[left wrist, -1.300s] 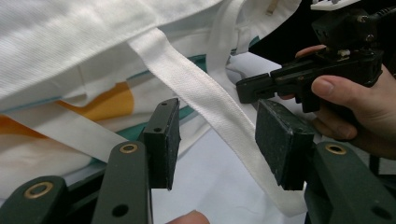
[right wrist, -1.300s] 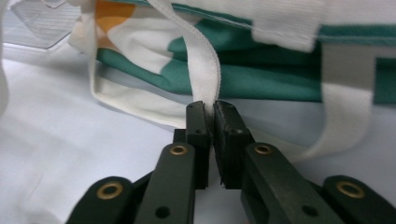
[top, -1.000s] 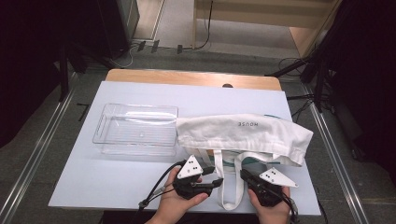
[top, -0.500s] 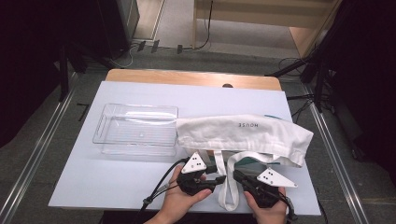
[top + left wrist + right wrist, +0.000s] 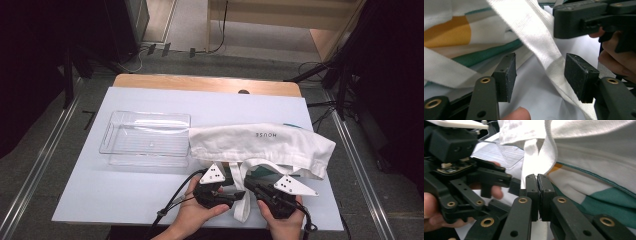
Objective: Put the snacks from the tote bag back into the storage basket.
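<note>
At table's near edge: white tote bag (image 5: 260, 142), teal-orange print | right gripper (image 5: 539, 185) pinches strap (image 5: 541, 45) | left gripper (image 5: 539, 72) agape astride strap

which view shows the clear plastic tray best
The high view: the whole clear tray sits left of the white bag, its right end under the bag's edge. The right gripper view catches a blurred corner behind the left gripper.

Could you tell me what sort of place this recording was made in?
Probably a lab or workshop set up for recording: a white-topped table framed by floor rails, with cables on the floor and dark stands alongside.
</note>
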A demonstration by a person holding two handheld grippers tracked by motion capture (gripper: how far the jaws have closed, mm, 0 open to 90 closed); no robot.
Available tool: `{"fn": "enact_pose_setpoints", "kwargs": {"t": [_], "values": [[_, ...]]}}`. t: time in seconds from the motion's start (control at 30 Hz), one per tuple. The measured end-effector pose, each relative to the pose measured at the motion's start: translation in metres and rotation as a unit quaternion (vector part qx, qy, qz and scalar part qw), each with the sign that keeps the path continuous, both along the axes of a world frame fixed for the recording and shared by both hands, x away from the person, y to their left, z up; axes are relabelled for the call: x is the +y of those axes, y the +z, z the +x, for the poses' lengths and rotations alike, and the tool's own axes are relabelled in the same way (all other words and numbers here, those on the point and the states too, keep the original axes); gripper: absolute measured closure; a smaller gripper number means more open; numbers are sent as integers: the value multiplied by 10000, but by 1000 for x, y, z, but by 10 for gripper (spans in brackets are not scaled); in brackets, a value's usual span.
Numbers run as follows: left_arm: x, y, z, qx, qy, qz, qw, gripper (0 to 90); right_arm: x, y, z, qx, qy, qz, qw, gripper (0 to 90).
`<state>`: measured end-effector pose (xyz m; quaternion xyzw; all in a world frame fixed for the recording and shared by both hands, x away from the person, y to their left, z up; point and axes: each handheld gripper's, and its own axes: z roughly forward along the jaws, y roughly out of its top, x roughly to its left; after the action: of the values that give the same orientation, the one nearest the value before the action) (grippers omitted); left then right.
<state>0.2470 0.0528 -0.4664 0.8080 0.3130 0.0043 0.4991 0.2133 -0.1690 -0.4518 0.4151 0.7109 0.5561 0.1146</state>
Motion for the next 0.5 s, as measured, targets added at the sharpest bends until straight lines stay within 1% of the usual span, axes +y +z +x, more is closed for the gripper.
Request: {"fn": "enact_pose_setpoints", "kwargs": {"t": [0.07,0.1,0.13,0.17,0.2,0.23,0.27,0.3,0.37,0.4,0.43,0.47,0.5], "values": [[-2,-1,1,-43,38,-31,10000,362,1,1,-1,-20,13,12,10000,900],[-3,-1,2,-62,36,-59,10000,360,1,1,-1,-11,15,43,10000,900],[-4,0,2,-119,-1,-71,9999,364,0,1,0,-8,21,85,10000,900],[-6,0,1,-210,-20,-65,9998,388,0,1,0,14,37,161,9999,899],[-8,1,0,-324,-8,-40,9995,424,-1,1,0,-12,44,141,9999,899],[-9,2,-1,-394,-17,-67,9992,488,-1,2,-1,-53,27,102,9999,899],[-9,3,-2,-420,-47,-57,9991,603,-1,2,-1,-105,10,80,9999,898],[-11,4,-2,-445,-23,25,9990,727,-2,3,-2,-106,0,94,9999,896],[-10,6,-1,-470,-53,121,9988,838,-4,3,-2,-144,-66,111,9998,878],[-9,7,0,-483,-55,110,9988,857,-5,4,-3,-191,-109,152,9996,833],[-8,8,0,-534,-48,155,9984,865,-7,5,-3,-216,-172,192,9994,791],[-6,9,0,-565,-14,195,9982,869,-9,6,-4,-259,-255,217,9991,759],[-4,12,1,-571,6,188,9982,871,-13,7,-6,-315,-335,238,9987,729]]}}
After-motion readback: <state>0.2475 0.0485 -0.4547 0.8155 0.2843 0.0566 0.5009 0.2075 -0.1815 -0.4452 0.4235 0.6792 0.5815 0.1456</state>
